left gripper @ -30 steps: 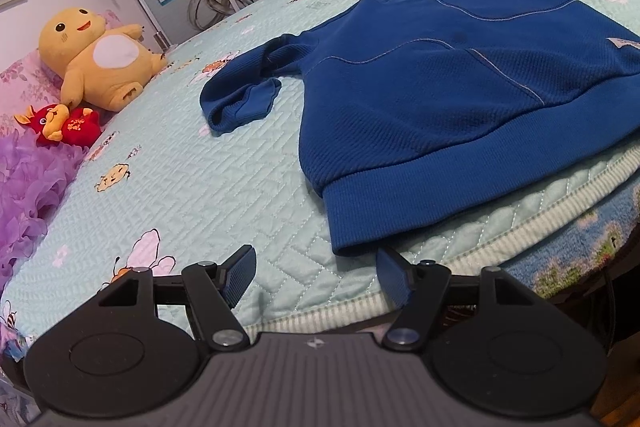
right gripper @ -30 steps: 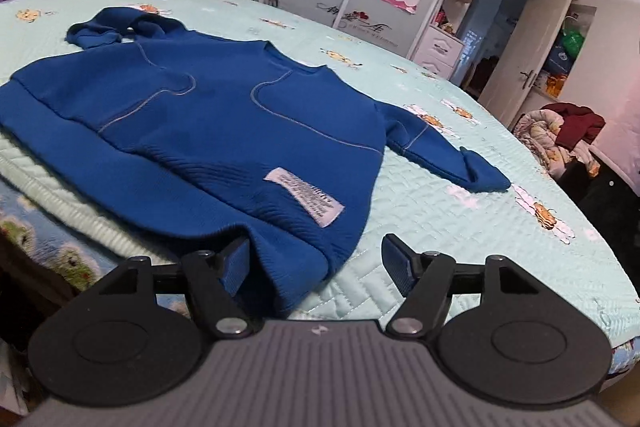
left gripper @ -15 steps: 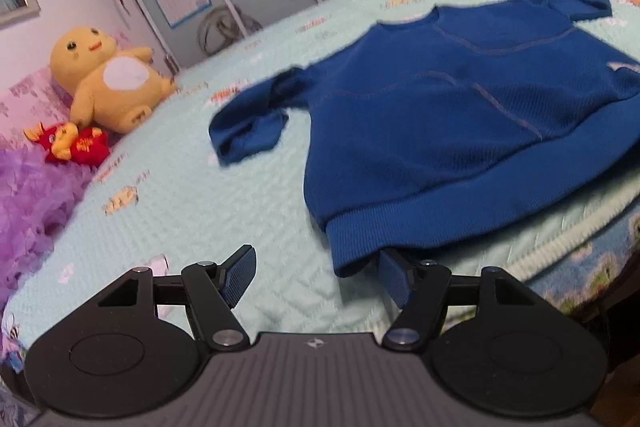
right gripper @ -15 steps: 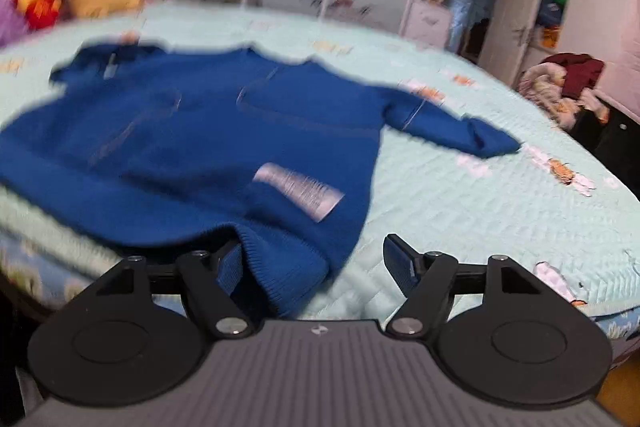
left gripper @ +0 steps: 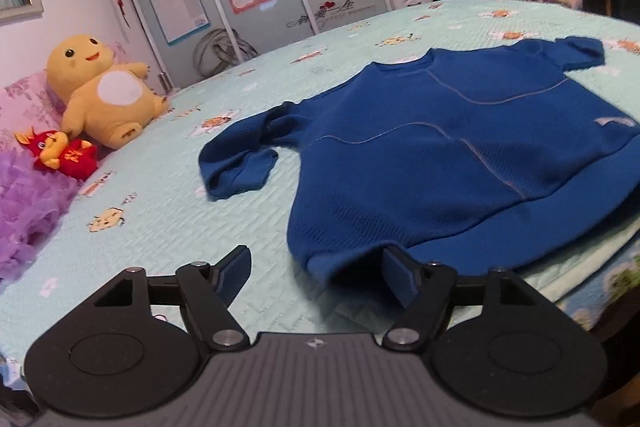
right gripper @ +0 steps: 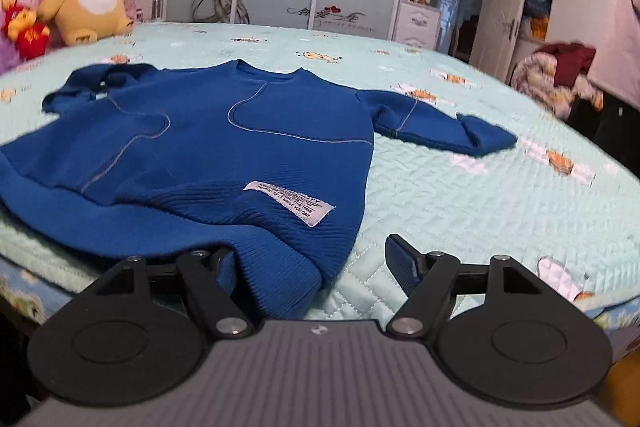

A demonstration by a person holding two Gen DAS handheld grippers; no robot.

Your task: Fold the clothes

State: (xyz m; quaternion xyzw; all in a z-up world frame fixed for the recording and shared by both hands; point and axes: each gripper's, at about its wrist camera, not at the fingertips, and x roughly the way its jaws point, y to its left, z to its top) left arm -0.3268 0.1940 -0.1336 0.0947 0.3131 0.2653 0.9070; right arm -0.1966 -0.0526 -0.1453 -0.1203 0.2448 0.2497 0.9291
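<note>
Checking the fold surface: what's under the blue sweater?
Under the blue sweater lies the mint quilted bedspread, visible all round it. Anything beneath the sweater's body is covered.

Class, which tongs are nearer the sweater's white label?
Right. The right tongs straddle the hem corner of the sweater just below the white label; the left tongs, jaws opening, sit at the opposite hem corner.

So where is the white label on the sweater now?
In the right wrist view the white label lies on the sweater's front near the hem, just above the right gripper.
</note>
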